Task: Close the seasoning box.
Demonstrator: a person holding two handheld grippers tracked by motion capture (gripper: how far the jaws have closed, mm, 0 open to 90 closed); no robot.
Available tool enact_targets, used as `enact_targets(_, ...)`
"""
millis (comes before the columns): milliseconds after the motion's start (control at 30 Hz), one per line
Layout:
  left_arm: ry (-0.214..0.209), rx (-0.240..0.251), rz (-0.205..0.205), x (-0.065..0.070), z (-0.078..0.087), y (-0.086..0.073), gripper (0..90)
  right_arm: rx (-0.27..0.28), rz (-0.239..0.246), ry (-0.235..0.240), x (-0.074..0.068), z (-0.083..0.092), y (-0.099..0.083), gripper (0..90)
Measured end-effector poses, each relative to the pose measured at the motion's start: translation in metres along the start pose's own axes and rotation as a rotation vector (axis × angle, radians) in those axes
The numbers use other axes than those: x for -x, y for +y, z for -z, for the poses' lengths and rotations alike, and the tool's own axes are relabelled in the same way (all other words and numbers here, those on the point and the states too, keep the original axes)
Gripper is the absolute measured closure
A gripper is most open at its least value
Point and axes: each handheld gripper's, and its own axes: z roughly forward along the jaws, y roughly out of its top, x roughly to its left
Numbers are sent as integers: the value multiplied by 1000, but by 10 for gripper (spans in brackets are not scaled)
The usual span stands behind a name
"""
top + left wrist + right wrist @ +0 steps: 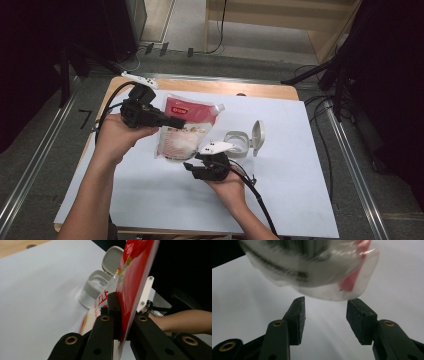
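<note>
Pouch (181,129) of refill, red at the top and clear lower down with white grains showing, hangs off the table, pinched at its red upper part by the left gripper (176,122). Seen from that gripper's own view, the black jaws are clamped flat on the red film (130,290), gripping the sheet edge-on. The right gripper (192,167) sits just under the bag's bottom end with its jaws about half apart and nothing between them; from its own view the clear rounded bottom of the pouch (312,267) hangs above the pads (300,315), not touching.

I'd judge the bag soft and floppy: the film is glossy and probably slick, and the contents sag to the bottom, so the weight is low and will shift as it tilts. The flat sealed top looks like the sound place to grip, as the left does now; a second hold on a bottom corner or seam would steady it better than squeezing the bulging belly.

Just right of the pouch stands a small clear jar (237,141) with its grey flip lid (258,135) open, on the white sheet (150,200) that covers the wooden table (225,88).
</note>
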Motion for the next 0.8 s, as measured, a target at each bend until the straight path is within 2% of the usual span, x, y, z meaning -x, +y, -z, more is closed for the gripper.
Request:
enact_targets(67,-8,3,23,-1,1,0,900,27,25,-32,-2,2,1,494)
enact_targets(133,-29,12,49,-3,1,0,900,62,86,-60,-6,3,3,503)
enact_targets(200,-44,20,69,-6,0,-1,900,85,120,-44,-11,4,4,494)
enact_targets(267,-35,26,77,-8,-2,-1,900,93,138,-41,-15,5,5,501)
enact_targets(333,-45,16,68,-9,-4,0,900,96,151,-36,-19,6,5,503)
enact_targets(367,-30,21,64,-8,-7,0,900,92,150,-30,-20,6,4,506)
enact_targets(400,-8,23,55,-7,-9,0,900,87,134,-14,-21,6,4,506)
enact_targets(433,24,9,21,-5,-14,2,898,84,125,-7,-22,6,4,504)
enact_targets(467,35,-4,2,-4,-18,2,890,84,120,-4,-25,5,5,500)
enact_targets(533,52,-31,-57,-1,-26,3,876,80,170,-21,-34,3,6,509)
enact_targets(567,69,-35,-84,2,-28,3,875,67,155,-5,-37,2,8,513)
enact_targets(633,110,-42,-131,6,-29,4,860,80,99,49,-39,2,9,518)
enact_targets(667,124,-52,-166,8,-30,3,843,87,85,50,-39,2,9,521)
enact_targets(733,125,-79,-174,8,-34,2,801,95,58,70,-39,4,11,526)
enact_targets(767,114,-92,-181,7,-35,1,787,103,43,81,-39,6,11,527)
enact_targets(800,100,-85,-170,5,-36,1,787,107,29,99,-39,7,12,528)
